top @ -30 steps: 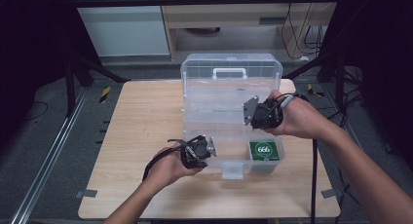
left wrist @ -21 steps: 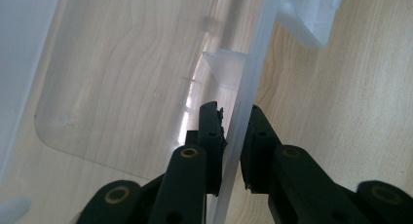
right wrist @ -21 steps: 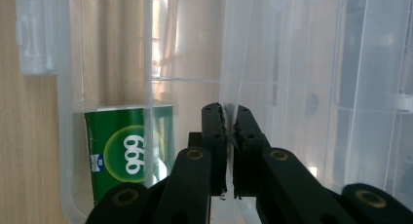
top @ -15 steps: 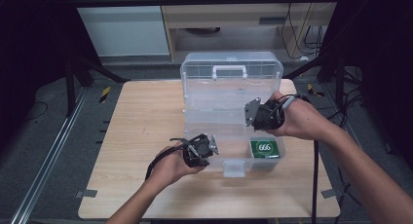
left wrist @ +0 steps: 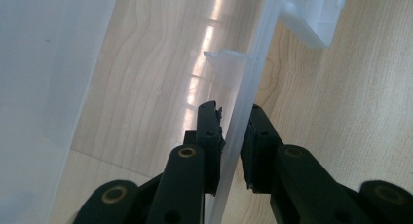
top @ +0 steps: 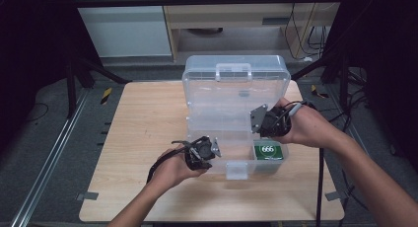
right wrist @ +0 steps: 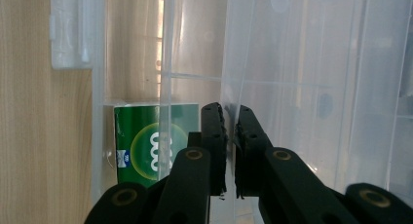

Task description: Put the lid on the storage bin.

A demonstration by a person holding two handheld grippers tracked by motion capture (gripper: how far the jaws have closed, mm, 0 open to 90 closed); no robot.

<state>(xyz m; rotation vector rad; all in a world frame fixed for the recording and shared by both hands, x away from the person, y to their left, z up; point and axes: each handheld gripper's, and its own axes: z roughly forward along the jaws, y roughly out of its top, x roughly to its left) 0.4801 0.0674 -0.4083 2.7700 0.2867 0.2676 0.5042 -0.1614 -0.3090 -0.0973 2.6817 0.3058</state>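
Two grippers are at work on one clear plastic box [top: 231,113] that stands open on the wooden table [top: 138,133], its lid upright at the far side with the carry handle [top: 232,69] on top.

Left gripper [top: 201,152]: at the box's near-left front. In the left gripper view its fingers [left wrist: 210,136] straddle the thin front wall [left wrist: 243,117], one inside and one outside, closed on it or very nearly; the wall runs lengthwise away between them. The front latch [top: 235,170] sits just beside, to this gripper's right.

Right gripper [top: 263,122]: over the box's right side, above the near-right compartment. In the right gripper view its fingers [right wrist: 214,136] are nearly shut with only a thin slit between them; whether they pinch a clear wall edge I cannot tell.

Contents: one green packet [top: 268,151] marked 666 lies flat in the near-right compartment, just below and toward the person from the right gripper. Other compartments look empty.

Judgement: the right hand is far nearer the packet; reaching it means opening and dropping down toward the near wall, while the left steadies the box.
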